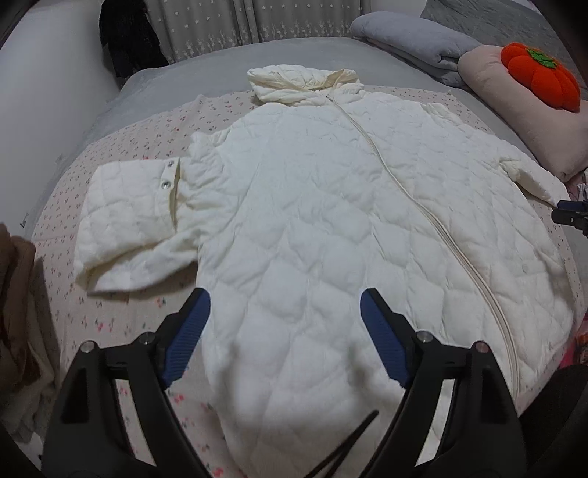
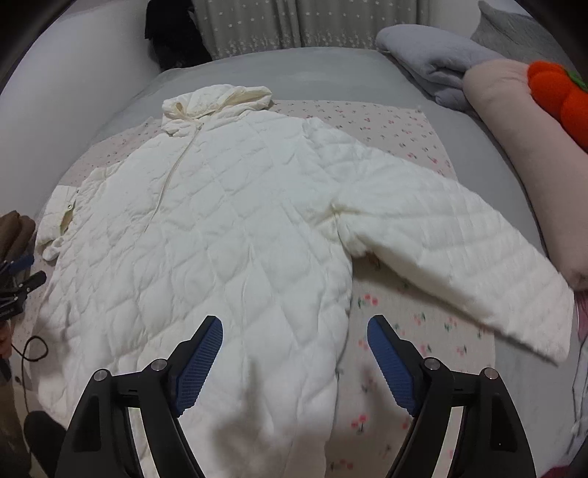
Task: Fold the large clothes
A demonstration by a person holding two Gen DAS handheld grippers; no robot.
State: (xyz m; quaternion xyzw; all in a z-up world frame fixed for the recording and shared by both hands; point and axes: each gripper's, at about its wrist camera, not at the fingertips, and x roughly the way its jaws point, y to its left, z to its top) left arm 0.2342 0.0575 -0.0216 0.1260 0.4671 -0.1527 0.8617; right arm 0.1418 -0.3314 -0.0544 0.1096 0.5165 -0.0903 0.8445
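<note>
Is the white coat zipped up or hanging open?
Zipped up. The white coat lies flat on the bed, and its zipper runs closed from the collar down toward the hem.

You see a cream-white coat [image 1: 312,220] quilted in diamonds, lying on a pink sheet [image 1: 121,323] with small cherry prints, an orange pumpkin cushion [image 1: 540,75], and grey star-patterned curtains [image 2: 312,25].

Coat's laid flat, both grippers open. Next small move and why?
Probably bring the right gripper over to the cuff of the outstretched sleeve and close on it, to fold it across the coat. That sleeve lies spread on the floral sheet, while the other sleeve is already bent back. Both jaws stand open and empty; the left gripper is free too.
</note>
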